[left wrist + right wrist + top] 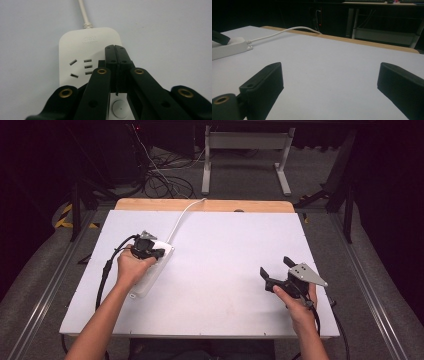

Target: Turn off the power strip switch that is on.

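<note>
White tabletop [225, 270] with a wooden far edge fills the scene, dark floor and tangled cables beyond it. On its left part lies a long white plastic power strip [152, 265], its white cable [182, 215] running off the far edge. The left gripper [115, 53], black with 2 jaws, is clenched with nothing between them; its joined tips sit over the strip's top face, just beside a 5-hole socket [81, 67] and beyond a round white button [119, 108]. Whether the tips touch the plastic is unclear. The right gripper [276, 272] hovers well apart on the right, jaws spread wide and empty.

Likely risks: the strip is light and unheld, so a downward or sideways push could slide or tip it. The closed tips could also slip off the smooth casing, or miss the button.
</note>
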